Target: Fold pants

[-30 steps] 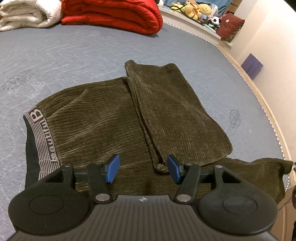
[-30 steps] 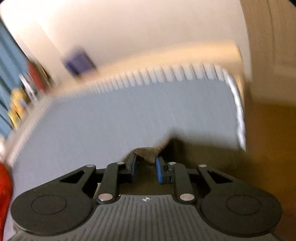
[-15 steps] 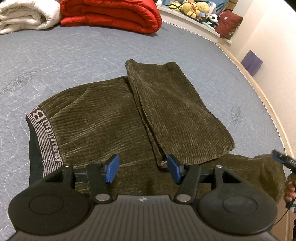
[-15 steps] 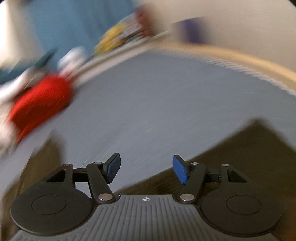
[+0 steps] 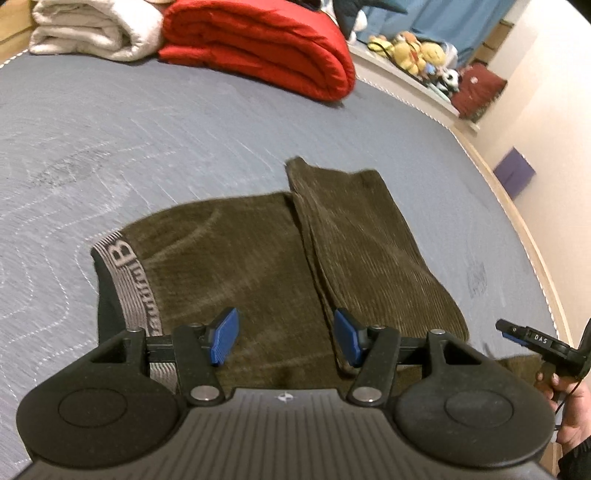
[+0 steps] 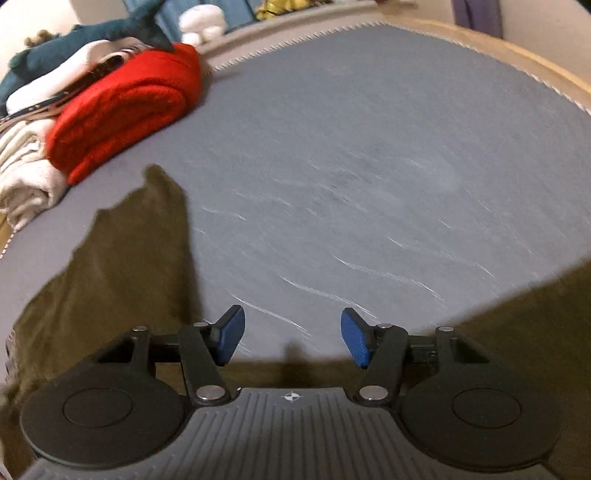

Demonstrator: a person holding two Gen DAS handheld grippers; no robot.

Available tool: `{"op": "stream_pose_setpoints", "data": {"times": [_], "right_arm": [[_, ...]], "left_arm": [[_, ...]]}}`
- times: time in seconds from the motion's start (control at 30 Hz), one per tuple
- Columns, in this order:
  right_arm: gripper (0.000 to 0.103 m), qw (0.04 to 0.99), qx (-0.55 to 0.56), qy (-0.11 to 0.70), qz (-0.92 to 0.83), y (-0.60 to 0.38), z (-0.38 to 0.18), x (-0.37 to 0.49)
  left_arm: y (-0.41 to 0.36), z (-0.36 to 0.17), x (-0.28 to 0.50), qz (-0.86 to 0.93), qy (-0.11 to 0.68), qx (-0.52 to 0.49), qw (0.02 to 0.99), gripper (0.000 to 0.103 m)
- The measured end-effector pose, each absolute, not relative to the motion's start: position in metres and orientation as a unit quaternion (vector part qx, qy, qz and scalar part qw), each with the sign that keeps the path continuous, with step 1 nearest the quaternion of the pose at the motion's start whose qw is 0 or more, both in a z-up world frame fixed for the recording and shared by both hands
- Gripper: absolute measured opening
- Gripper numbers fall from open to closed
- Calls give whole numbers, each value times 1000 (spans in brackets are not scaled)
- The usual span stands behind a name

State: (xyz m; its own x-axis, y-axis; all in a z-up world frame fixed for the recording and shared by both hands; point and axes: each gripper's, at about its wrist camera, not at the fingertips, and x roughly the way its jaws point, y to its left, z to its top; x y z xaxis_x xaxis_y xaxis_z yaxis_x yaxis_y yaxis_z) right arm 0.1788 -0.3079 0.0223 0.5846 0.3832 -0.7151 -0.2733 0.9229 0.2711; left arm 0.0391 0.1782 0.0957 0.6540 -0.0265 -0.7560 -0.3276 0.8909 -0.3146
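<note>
Olive-brown corduroy pants [image 5: 229, 258] lie flat on the grey-blue quilted mattress [image 5: 147, 140]. The lettered waistband [image 5: 125, 280] is at the left, and one leg [image 5: 369, 251] is folded up over the seat. My left gripper [image 5: 286, 332] hovers open just above the pants' near edge, with nothing between its blue pads. My right gripper [image 6: 291, 332] is empty over bare mattress, its jaws closing slightly. Pants cloth [image 6: 122, 266] shows to its left and more at its lower right [image 6: 535, 325]. In the left wrist view the right gripper [image 5: 517, 332] sits at the right edge, held by a hand [image 5: 569, 398].
A folded red blanket [image 5: 258, 48] and a white one [image 5: 85, 29] lie at the far end of the bed. Plush toys [image 5: 417, 48] line a shelf beyond. The wooden bed edge [image 5: 517, 221] runs along the right, with a purple box [image 5: 513, 177] on the floor.
The right gripper let go of the pants' hem, opened, and swung round to face across the bed. It came into the left wrist view. The left gripper rose and drew back a little.
</note>
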Motion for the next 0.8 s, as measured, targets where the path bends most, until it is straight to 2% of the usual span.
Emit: {"op": "stream_pose_setpoints", "data": {"times": [0.13,0.23,0.6,0.7,0.8], "right_arm": [[70,893,45,390,220,-248,39,188],[73,892,48,395,213,-214,33,204],[74,877,24,448,175,-159,-19,259],[65,874,-7,442,202,-145,-18,255],[24,880,-46,422,213,-137,-11,247]], "left_arm": [[181,98,41,90,402,-218,885,63],[182,96,43,91,405,-215,884,63],[176,81,40,75,428,-179,883,63],[179,80,40,74,427,-175,884,63],[183,81,40,77,425,-176,885,63]]}}
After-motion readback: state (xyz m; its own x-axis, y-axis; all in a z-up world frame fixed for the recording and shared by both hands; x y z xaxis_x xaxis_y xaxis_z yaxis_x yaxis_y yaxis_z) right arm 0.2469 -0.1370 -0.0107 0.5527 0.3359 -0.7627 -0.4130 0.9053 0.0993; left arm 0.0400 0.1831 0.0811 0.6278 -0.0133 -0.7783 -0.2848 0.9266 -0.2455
